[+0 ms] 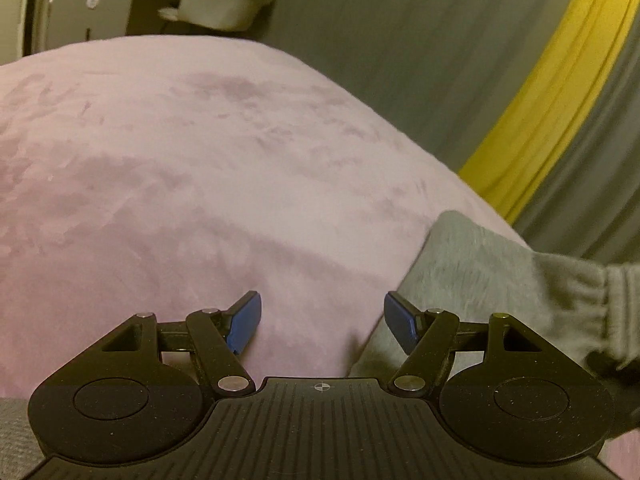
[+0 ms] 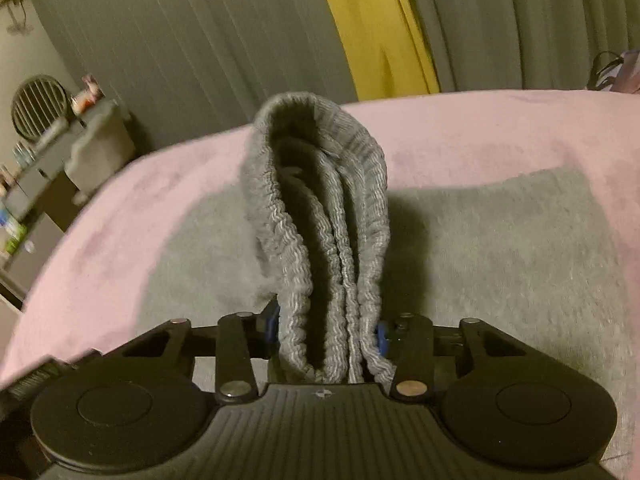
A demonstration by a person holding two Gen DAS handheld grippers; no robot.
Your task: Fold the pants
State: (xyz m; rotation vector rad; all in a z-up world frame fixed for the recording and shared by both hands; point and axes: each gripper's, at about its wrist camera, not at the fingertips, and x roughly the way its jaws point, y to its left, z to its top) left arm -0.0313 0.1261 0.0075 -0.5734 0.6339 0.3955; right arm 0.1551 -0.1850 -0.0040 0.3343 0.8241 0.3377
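1. Pants (image 2: 320,216): grey sweatpants w/ a ribbed elastic waistband, lying on a pink bedspread (image 2: 500,128).
2. Right gripper (image 2: 326,330) is pinching the bunched waistband. Several layers of the ribbed band are stacked between the blue pads (image 2: 273,322), and the pads are mostly hidden by fabric, w/ only slivers of blue showing on each side.
3. Waistband stands up from the right gripper as a tall loop, open in the middle w/ a dark hollow inside, top edge curling over toward the curtain side.
4. Rest of the pants spreads flat on the bedspread below and to both sides of the raised loop (right-wrist view is a bit blurred at the edges).
5. Left gripper (image 1: 322,322) has its fingers spread wide apart w/ nothing between them. Blue pads (image 1: 246,322) hang over bare pink bedspread (image 1: 160,160).
6. In the left-wrist view, grey pants fabric (image 1: 480,264) sits just beside the right-hand pad; I can't tell whether that pad touches it. Gathered elastic part shows at the far right edge.
7. Behind the bed: grey curtain (image 2: 180,40) w/ a yellow panel (image 2: 372,32) in both views.
8. Also a white fluffy chair (image 1: 228,0) and a cabinet (image 1: 88,20) at the top left of the left-wrist view; shelves w/ small clutter (image 2: 24,200) at the left of the right-wrist view, too blurred to name.
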